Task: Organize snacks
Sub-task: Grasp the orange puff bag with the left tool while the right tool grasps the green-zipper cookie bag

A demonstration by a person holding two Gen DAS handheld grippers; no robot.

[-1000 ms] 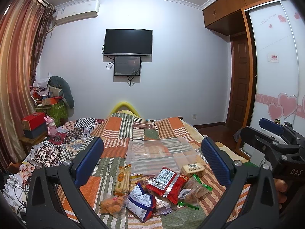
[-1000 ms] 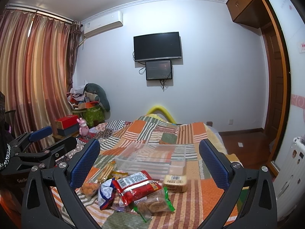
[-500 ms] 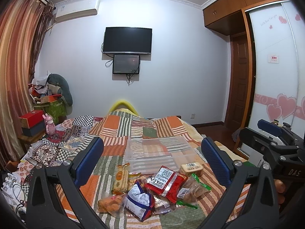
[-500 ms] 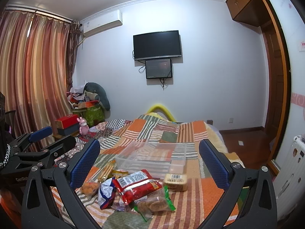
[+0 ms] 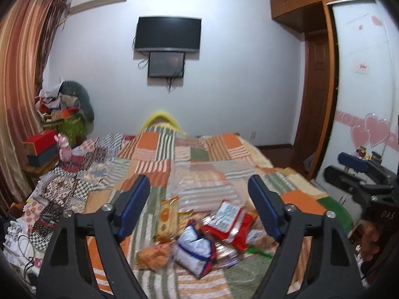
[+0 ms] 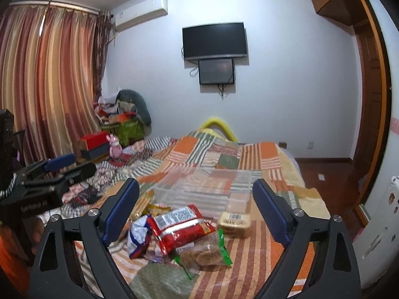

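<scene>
A heap of snack packets lies on the patchwork bed: a red packet (image 5: pixel 228 220) (image 6: pixel 180 226), a blue-white bag (image 5: pixel 195 249) (image 6: pixel 138 235), an orange packet (image 5: pixel 153 251), a tall yellow-orange packet (image 5: pixel 167 218), a clear cookie bag (image 6: pixel 207 251) and a small tan box (image 6: pixel 234 220). A clear plastic bin (image 6: pixel 207 191) (image 5: pixel 202 186) sits just behind them. My left gripper (image 5: pixel 199 206) is open and empty above the heap. My right gripper (image 6: pixel 197 209) is open and empty above the heap.
The bed's right edge (image 6: pixel 311 199) drops to a wood floor. A wardrobe (image 5: pixel 361 99) stands at the right. Cluttered boxes and a pink toy (image 5: pixel 63 147) sit at the left by the curtains. Each gripper shows in the other's view: right (image 5: pixel 361 184), left (image 6: pixel 49 177).
Both grippers have moved forward and down toward the snack heap, and their jaws stay open. The snacks and bin have not moved.
</scene>
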